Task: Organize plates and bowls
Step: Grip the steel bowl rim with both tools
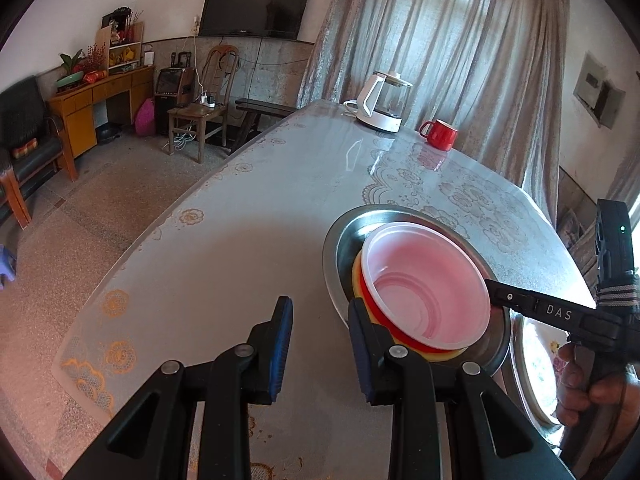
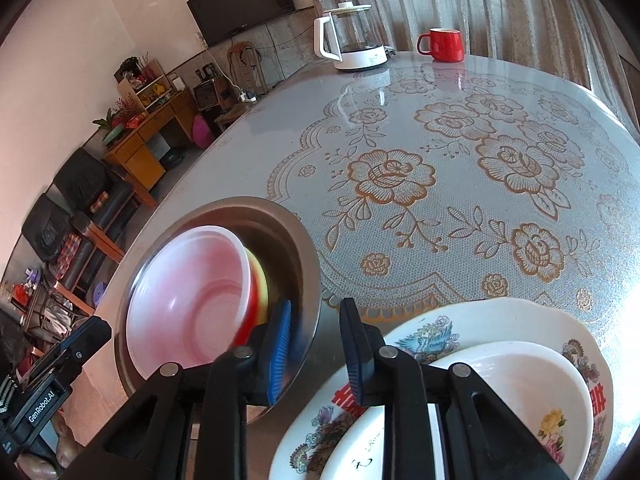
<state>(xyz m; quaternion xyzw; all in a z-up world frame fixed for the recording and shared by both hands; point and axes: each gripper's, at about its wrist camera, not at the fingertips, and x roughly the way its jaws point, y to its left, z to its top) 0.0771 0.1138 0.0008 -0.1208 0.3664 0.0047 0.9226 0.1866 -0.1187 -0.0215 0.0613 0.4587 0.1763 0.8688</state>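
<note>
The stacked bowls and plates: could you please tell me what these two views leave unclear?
- Yellow bowl: both views show only a rim sliver; the pink bowl nested above covers it.
- Plates: right wrist view, near edges cut off by the frame and right tongs.
- Kettle contents: too small.

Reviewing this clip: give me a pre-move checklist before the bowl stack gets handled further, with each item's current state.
1. Left gripper open: ok.
2. Right gripper open, gripping nothing: ok.
3. Pink bowl nested in the red and yellow bowls: ok.
4. Bowl stack seated level in the steel basin: not ok, it looks tilted.
5. Patterned plates stacked beside the basin: ok.
6. Red mug and kettle far from the work area: ok.
</note>
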